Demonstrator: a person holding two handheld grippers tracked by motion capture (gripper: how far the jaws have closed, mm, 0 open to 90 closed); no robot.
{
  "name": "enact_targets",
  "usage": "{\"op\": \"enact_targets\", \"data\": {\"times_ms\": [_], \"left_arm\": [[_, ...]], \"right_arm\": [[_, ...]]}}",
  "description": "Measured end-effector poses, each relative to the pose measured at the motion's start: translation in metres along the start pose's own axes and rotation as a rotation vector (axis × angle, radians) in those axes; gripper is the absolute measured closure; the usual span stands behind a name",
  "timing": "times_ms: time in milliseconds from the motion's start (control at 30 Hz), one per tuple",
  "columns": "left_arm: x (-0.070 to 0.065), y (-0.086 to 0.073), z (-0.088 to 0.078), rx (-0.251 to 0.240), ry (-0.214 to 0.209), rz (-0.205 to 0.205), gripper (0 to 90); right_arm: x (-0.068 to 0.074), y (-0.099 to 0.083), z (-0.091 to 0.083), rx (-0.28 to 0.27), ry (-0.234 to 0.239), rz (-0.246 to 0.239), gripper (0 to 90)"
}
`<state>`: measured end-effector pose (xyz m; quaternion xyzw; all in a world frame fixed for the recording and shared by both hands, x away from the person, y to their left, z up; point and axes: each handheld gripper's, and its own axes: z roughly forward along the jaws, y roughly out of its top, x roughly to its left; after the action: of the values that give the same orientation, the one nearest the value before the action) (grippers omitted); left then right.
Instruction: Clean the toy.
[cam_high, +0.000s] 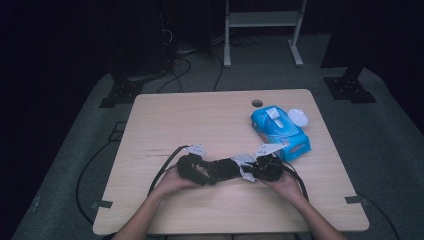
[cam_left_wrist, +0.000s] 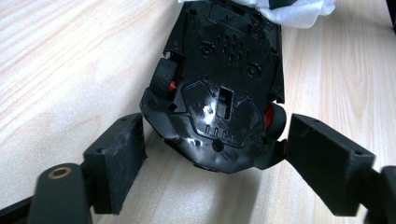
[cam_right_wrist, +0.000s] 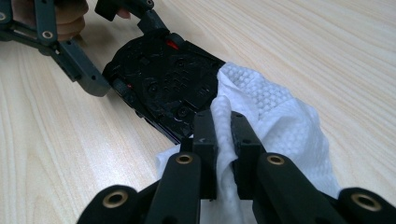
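A black toy car (cam_left_wrist: 219, 70) lies upside down on the wooden table (cam_high: 200, 115), its underside and red-hubbed wheels facing up. My left gripper (cam_left_wrist: 212, 140) clasps one end of the car, one pad against each side. In the high view the car (cam_high: 225, 169) spans between both hands near the table's front. My right gripper (cam_right_wrist: 224, 135) is shut on a white textured wipe (cam_right_wrist: 275, 116), which drapes over the other end of the car (cam_right_wrist: 163, 79). The left gripper (cam_right_wrist: 123, 51) also shows in the right gripper view, at the car's far end.
A blue pack of wet wipes (cam_high: 280, 132) lies at the right, just behind the right hand, with a round white lid (cam_high: 298, 117) beside it. A cable hole (cam_high: 257, 103) sits near the far edge. Cables trail off the table's left and right sides.
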<state>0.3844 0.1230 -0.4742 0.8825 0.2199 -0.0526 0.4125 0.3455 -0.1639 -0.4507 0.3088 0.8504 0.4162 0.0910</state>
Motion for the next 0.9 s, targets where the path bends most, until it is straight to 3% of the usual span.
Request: {"op": "enact_targets", "data": {"times_ms": [100, 400, 533, 567, 900], "left_arm": [[0.002, 0.000, -0.001, -0.011, -0.011, -0.027, 23.8], [0.002, 0.000, -0.001, -0.007, -0.016, -0.041, 27.9], [0.005, 0.000, -0.001, -0.014, -0.047, -0.080, 26.1], [0.007, 0.001, -0.001, -0.020, -0.064, -0.106, 25.0], [0.015, 0.001, -0.001, -0.046, -0.099, -0.192, 27.9]], "right_arm": [[0.000, -0.001, 0.000, -0.005, 0.004, -0.003, 82.7], [0.001, -0.003, -0.001, -0.016, 0.006, -0.004, 82.8], [0.001, -0.003, 0.000, -0.020, 0.003, -0.006, 83.0], [0.001, -0.003, 0.000, -0.020, 0.003, -0.007, 83.0], [0.001, -0.004, -0.001, -0.021, 0.007, -0.003, 83.1]]}}
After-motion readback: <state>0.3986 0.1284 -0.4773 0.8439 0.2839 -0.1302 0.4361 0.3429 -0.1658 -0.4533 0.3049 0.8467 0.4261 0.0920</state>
